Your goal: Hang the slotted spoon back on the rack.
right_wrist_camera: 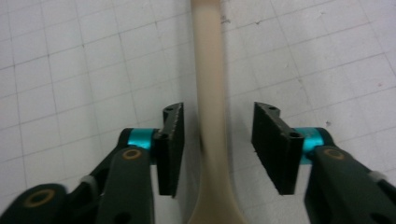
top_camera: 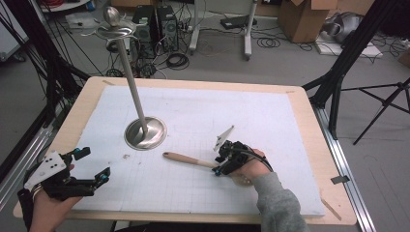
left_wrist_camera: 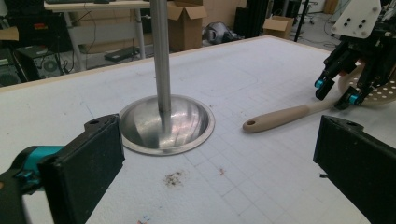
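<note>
A beige slotted spoon point(top_camera: 186, 158) lies on the white gridded board, handle pointing left toward the metal stand. My right gripper point(top_camera: 218, 165) points down over it near the spoon's head. In the right gripper view the handle point(right_wrist_camera: 208, 70) runs between the two jaws of the right gripper point(right_wrist_camera: 217, 126), with a gap on each side and neither pad touching it. My left gripper point(top_camera: 94, 164) rests at the board's front left, jaws wide apart and empty. The left gripper view looks between the jaws of the left gripper point(left_wrist_camera: 219, 130) at the spoon point(left_wrist_camera: 280, 116) and the right gripper point(left_wrist_camera: 336, 92).
A metal stand with a domed base point(top_camera: 145, 133) and a tall pole rises from the board's left middle; a metal utensil point(top_camera: 113, 17) hangs at its top. The board lies on a wooden table point(top_camera: 309, 121). Tripod legs, cables and boxes stand on the floor beyond.
</note>
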`<state>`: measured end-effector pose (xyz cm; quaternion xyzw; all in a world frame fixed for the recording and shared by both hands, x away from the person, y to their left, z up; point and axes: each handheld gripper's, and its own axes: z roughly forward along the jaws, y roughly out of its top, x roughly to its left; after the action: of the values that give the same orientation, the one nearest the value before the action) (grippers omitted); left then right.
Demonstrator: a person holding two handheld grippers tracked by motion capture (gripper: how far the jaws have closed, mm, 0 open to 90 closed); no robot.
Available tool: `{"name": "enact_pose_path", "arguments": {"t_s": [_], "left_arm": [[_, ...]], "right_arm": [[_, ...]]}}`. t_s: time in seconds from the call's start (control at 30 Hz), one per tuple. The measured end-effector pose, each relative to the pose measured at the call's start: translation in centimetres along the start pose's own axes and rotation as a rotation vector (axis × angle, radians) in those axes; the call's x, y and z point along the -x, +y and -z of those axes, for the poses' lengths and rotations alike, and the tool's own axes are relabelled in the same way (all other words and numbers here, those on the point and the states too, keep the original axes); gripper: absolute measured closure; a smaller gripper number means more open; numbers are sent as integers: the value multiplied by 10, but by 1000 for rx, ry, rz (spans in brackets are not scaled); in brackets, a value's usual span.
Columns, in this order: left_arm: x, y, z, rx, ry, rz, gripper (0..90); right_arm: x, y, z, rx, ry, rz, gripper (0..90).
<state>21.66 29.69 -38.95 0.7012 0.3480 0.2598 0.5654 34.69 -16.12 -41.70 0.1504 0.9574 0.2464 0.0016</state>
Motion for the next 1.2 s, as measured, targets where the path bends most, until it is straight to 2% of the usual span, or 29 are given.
{"name": "enact_pose_path", "arguments": {"t_s": [0.23,0.4,0.63,0.93,1.03,1.2], "left_arm": [[-1,0,1,0,6,1,22],[0,0,2,-1,8,1,22],[0,-1,1,-11,4,4,22],[-1,-1,3,-7,5,4,22],[-1,-1,3,-5,6,6,22],[-1,-1,4,-4,7,7,22]], "right_arm": [[-2,-1,1,-13,-12,15,649],[-4,0,1,-20,-35,27,676],[-7,0,1,-29,-34,43,766],[-8,1,1,-33,-39,36,782],[-6,1,1,-26,-23,-3,783],[-6,3,2,0,-16,7,784]]}}
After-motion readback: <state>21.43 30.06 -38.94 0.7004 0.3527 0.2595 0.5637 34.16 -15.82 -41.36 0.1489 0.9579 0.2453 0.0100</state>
